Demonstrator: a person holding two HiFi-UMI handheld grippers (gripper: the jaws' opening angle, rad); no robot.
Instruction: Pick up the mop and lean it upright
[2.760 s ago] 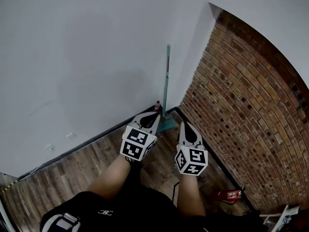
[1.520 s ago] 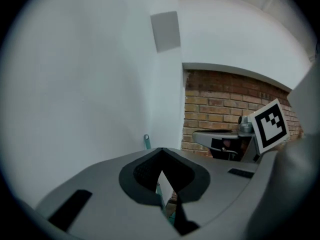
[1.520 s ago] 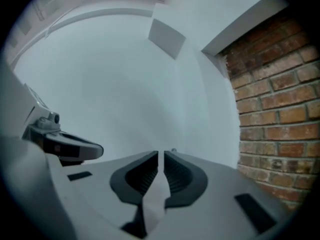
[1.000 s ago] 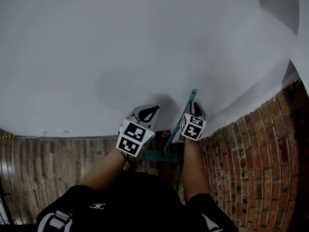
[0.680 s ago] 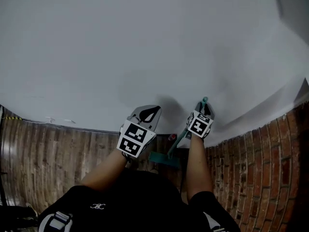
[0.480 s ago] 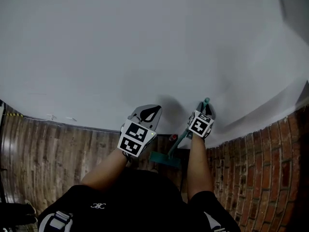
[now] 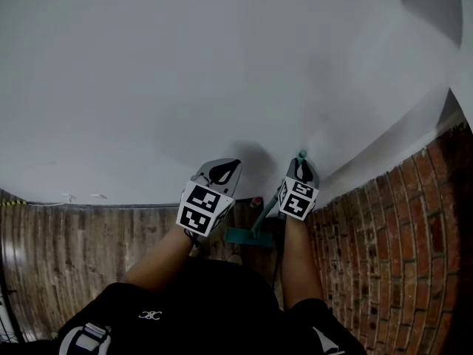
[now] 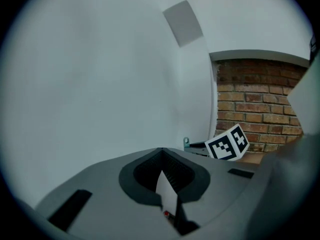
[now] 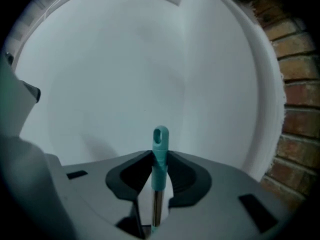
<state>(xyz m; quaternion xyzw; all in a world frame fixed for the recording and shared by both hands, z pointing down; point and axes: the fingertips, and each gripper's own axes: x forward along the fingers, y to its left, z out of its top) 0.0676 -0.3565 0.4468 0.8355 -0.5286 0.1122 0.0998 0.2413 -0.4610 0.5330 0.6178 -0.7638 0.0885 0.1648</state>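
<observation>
The mop stands nearly upright by the white wall. Its teal head (image 7: 242,237) rests on the wooden floor and its teal handle tip (image 7: 301,155) reaches the wall near the corner. My right gripper (image 7: 301,166) is shut on the handle just under the tip. In the right gripper view the teal grip (image 9: 160,146) sticks up between the closed jaws of the right gripper (image 9: 159,157), with the metal shaft (image 9: 156,209) below. My left gripper (image 7: 225,171) hangs left of the mop, apart from it. In its own view the left gripper (image 8: 161,152) is shut on nothing.
A white wall (image 7: 185,87) fills the front and a brick wall (image 7: 399,242) closes the right side. A small red-capped thing (image 7: 256,202) sits at the wall's foot beside the mop head. The wood floor (image 7: 89,250) spreads to the left. The person's dark clothing is at the bottom.
Since the earliest frame my right gripper has come up to the top of the handle and closed on it. Over the last second the head view swung slightly; the grip stays the same.
</observation>
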